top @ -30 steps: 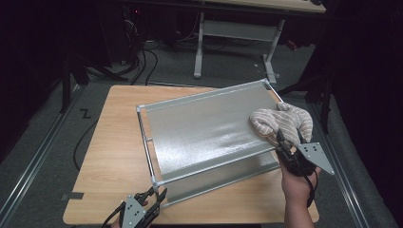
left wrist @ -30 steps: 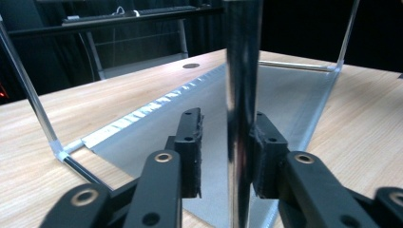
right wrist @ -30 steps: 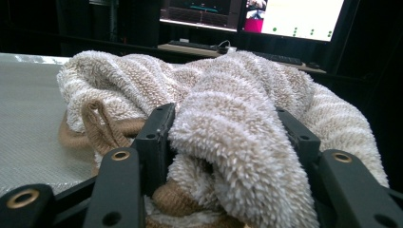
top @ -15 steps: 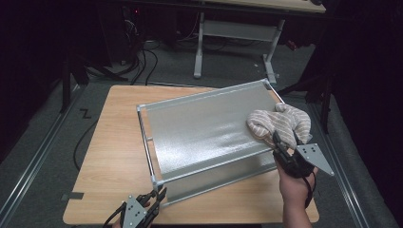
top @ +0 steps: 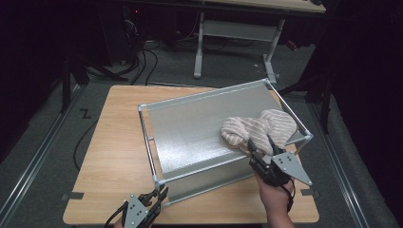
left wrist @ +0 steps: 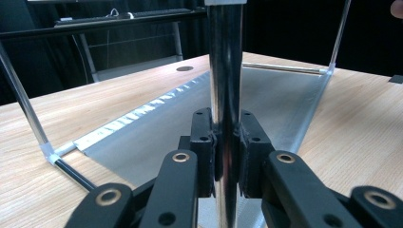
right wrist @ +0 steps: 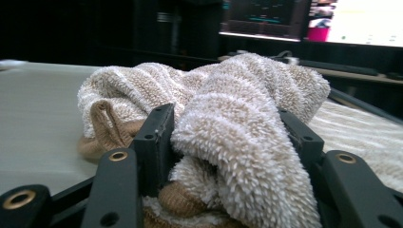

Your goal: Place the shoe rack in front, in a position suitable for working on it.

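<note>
A silver, tray-like rack (top: 195,128) with chrome rods stands tilted on the wooden table (top: 109,142). A beige striped towel (top: 266,126) lies bunched on its right part. My right gripper (top: 259,148) comes from the near right and is shut on a fold of the towel (right wrist: 237,109); its jaws (right wrist: 228,137) press the pile from both sides. My left gripper (top: 160,192) is at the rack's near left corner, shut on the upright chrome post (left wrist: 225,71), which stands between the jaws (left wrist: 226,142).
Bare wood lies left of the rack and along the near edge. Behind the table are a desk's white legs (top: 233,33) and floor cables (top: 138,52). A floor rail (top: 33,166) runs at the left. Lit screens (right wrist: 351,21) glow beyond the towel.
My right gripper has pulled the towel a little leftward along the rack's sheet. The left gripper has stayed on the corner post.
</note>
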